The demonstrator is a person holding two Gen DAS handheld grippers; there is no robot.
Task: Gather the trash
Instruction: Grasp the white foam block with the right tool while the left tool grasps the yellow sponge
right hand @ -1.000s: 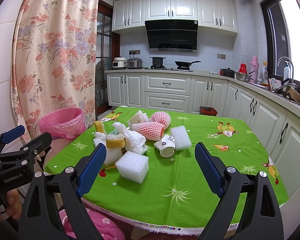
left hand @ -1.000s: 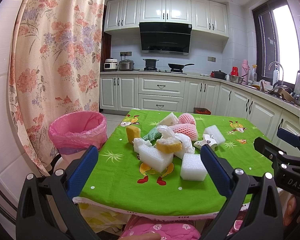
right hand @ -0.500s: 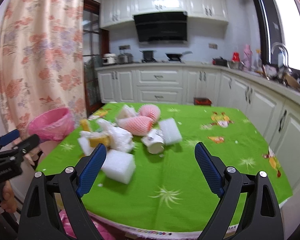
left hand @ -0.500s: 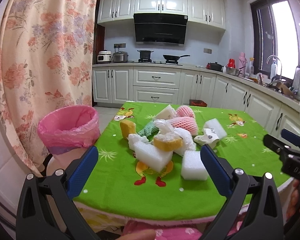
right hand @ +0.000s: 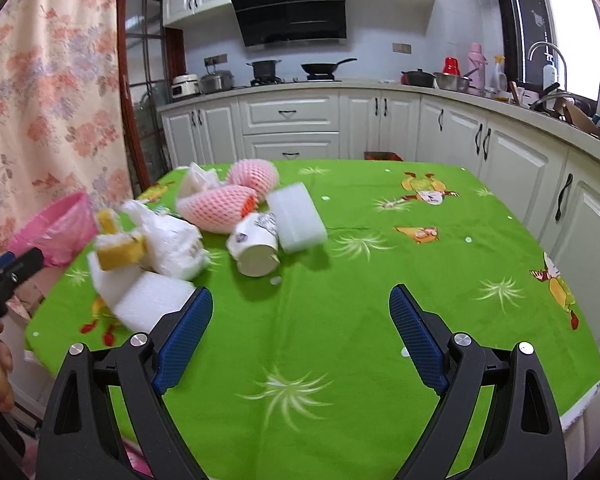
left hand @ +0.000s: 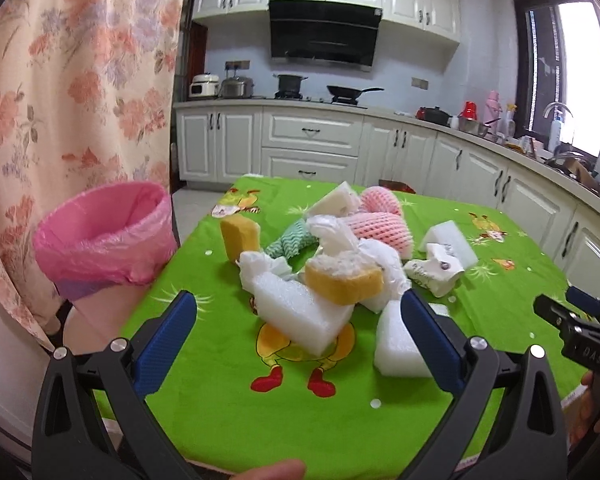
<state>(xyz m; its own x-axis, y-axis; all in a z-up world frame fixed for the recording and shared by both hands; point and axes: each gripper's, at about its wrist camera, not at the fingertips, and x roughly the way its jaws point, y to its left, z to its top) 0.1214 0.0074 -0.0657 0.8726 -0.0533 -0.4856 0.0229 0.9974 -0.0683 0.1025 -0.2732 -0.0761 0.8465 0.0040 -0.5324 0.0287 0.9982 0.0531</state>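
A heap of trash lies on the green tablecloth point(left hand: 228, 392): white foam blocks point(left hand: 300, 316), yellow sponges point(left hand: 344, 282), pink fruit nets point(left hand: 380, 226), a crumpled white bag and a squashed paper cup point(right hand: 254, 242). A bin lined with a pink bag point(left hand: 104, 240) stands off the table's left edge. My left gripper point(left hand: 298, 336) is open, low over the near edge, with the foam blocks between and just beyond its fingers. My right gripper point(right hand: 300, 338) is open over bare cloth, right of the heap, which shows a little blurred in the right wrist view.
A floral curtain point(left hand: 60, 100) hangs at the left behind the bin. White kitchen cabinets point(right hand: 292, 128) and a worktop with pots run along the back and right. The right half of the tablecloth point(right hand: 440, 248) carries only printed figures.
Both grippers have moved forward and lower toward the table; the heap looks larger and nearer. The right gripper swung a little to the right. Jaws stayed open; no trash moved.
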